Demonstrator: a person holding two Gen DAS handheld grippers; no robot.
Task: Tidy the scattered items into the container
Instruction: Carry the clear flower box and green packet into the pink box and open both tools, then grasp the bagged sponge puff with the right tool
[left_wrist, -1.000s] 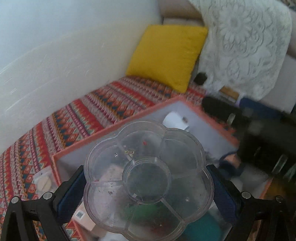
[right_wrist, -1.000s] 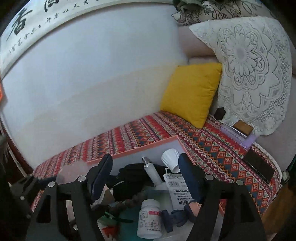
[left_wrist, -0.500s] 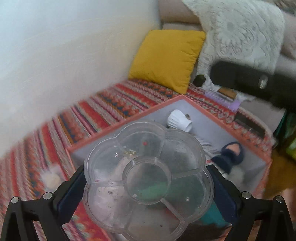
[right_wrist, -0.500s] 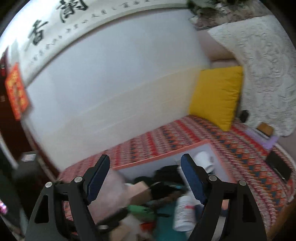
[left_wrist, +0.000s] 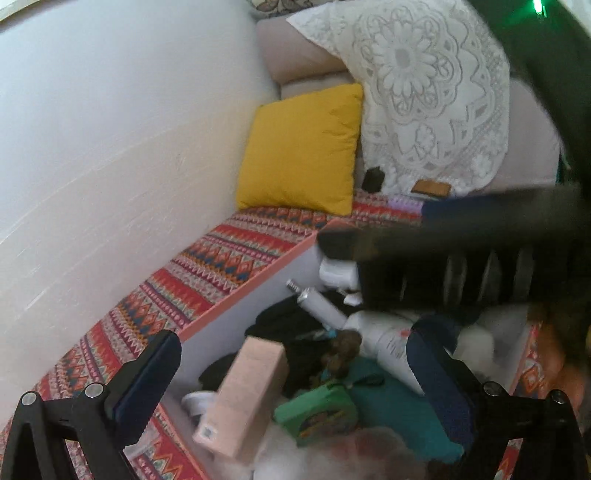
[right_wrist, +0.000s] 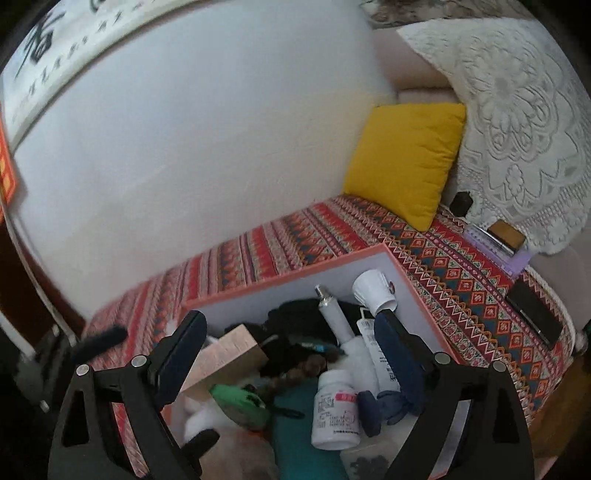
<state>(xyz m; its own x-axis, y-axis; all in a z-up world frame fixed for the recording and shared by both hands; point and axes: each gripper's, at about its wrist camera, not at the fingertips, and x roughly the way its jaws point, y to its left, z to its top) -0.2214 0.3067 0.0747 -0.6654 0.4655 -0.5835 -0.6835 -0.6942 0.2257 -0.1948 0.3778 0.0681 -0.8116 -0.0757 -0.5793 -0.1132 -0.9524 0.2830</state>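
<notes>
An orange-rimmed box (left_wrist: 258, 284) (right_wrist: 288, 280) lies on the patterned bedspread, full of items. Inside are a pink carton (left_wrist: 243, 398) (right_wrist: 225, 354), a green toy (left_wrist: 317, 413) (right_wrist: 240, 402), a white pill bottle (right_wrist: 336, 410), a white cup (right_wrist: 373, 291), a silver spray bottle (left_wrist: 317, 302) (right_wrist: 332, 314) and a teal cloth (left_wrist: 399, 413). My left gripper (left_wrist: 295, 343) hangs open over the box with nothing between its fingers. My right gripper (right_wrist: 290, 325) is open above the same box, also holding nothing. The black, blurred body of the other tool (left_wrist: 461, 258) crosses the right of the left wrist view.
A yellow cushion (right_wrist: 406, 162) leans in the corner by the white wall. A lace-covered sofa back (right_wrist: 517, 129) rises on the right. A purple notebook (right_wrist: 495, 243) and a black phone (right_wrist: 535, 314) lie on the bedspread (right_wrist: 295, 243) right of the box.
The clear flower-shaped tray that sat between my left fingers is gone from them. Both views have swung and now look down into the box.
</notes>
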